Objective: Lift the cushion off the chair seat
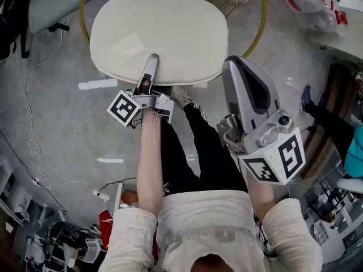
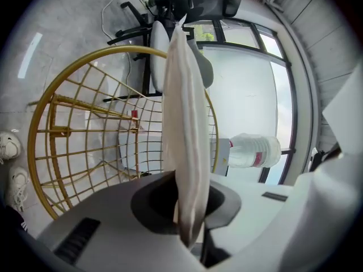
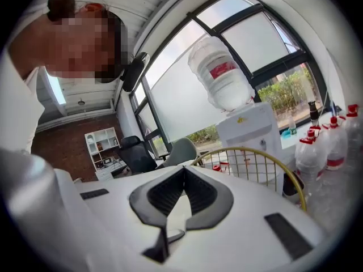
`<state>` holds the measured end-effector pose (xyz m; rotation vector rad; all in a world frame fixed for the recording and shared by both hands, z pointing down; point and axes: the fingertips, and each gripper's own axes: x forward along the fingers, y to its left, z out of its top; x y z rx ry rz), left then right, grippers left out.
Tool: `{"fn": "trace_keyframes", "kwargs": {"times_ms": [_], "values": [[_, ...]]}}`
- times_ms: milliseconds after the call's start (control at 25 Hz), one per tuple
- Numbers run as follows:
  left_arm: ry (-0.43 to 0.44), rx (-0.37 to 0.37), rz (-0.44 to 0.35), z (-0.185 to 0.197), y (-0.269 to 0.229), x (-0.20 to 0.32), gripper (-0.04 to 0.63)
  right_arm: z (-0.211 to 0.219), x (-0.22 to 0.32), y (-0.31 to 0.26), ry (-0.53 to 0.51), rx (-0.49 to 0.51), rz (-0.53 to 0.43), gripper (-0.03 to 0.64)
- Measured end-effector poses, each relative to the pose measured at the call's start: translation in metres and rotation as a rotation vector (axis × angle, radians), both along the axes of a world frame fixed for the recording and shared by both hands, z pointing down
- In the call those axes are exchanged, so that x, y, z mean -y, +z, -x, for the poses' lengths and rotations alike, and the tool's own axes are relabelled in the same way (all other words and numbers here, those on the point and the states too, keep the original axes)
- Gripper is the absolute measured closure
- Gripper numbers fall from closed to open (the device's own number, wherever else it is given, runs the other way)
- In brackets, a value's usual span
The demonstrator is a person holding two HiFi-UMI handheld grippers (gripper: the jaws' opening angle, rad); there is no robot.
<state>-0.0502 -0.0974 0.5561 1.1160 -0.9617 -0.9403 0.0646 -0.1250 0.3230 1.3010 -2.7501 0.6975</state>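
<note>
The cream cushion (image 1: 159, 33) hangs over the round gold wire chair (image 1: 261, 21), seen from above in the head view. My left gripper (image 1: 152, 61) is shut on its near edge. In the left gripper view the cushion (image 2: 184, 123) stands edge-on between the pads of the left gripper (image 2: 190, 203), with the chair's wire frame (image 2: 42, 112) behind it. My right gripper (image 1: 233, 62) is raised beside the cushion's right edge. In the right gripper view the right gripper (image 3: 181, 171) has its tips together and no cushion shows between them.
A water dispenser with a big bottle (image 3: 221, 75) stands behind the chair rim (image 3: 255, 151), with several plastic bottles (image 3: 334, 146) at the right. A dark office chair (image 2: 193, 1) is further back. Cables (image 1: 28, 112) trail over the grey floor, and the person's legs (image 1: 187, 152) are below the cushion.
</note>
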Motion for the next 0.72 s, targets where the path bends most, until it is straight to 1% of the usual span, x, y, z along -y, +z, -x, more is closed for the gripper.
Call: {"fn": "trace_keyframes", "kwargs": {"times_ms": [80,240,400,480,560,640,720], "values": [[-0.009,0.012,-0.034,0.002,-0.028,0.007,0.546,-0.007,0.004,-0.024,0.033,-0.008,-0.033,0.6],[-0.025,0.025,-0.13,0.01,-0.093,0.032,0.546,-0.014,0.013,-0.075,0.083,-0.05,-0.13,0.6],[-0.031,0.043,-0.209,0.015,-0.168,0.038,0.546,-0.02,0.006,-0.129,0.124,-0.067,-0.154,0.6],[-0.028,0.065,-0.277,0.022,-0.21,0.052,0.546,-0.02,0.006,-0.155,0.149,-0.062,-0.187,0.6],[-0.019,0.096,-0.364,0.032,-0.258,0.073,0.546,-0.015,0.012,-0.183,0.168,-0.055,-0.241,0.6],[-0.013,0.141,-0.443,0.039,-0.306,0.086,0.546,-0.009,0.016,-0.211,0.169,-0.056,-0.292,0.6],[-0.015,0.201,-0.519,0.042,-0.352,0.091,0.546,-0.008,0.019,-0.24,0.17,-0.064,-0.344,0.6]]}}
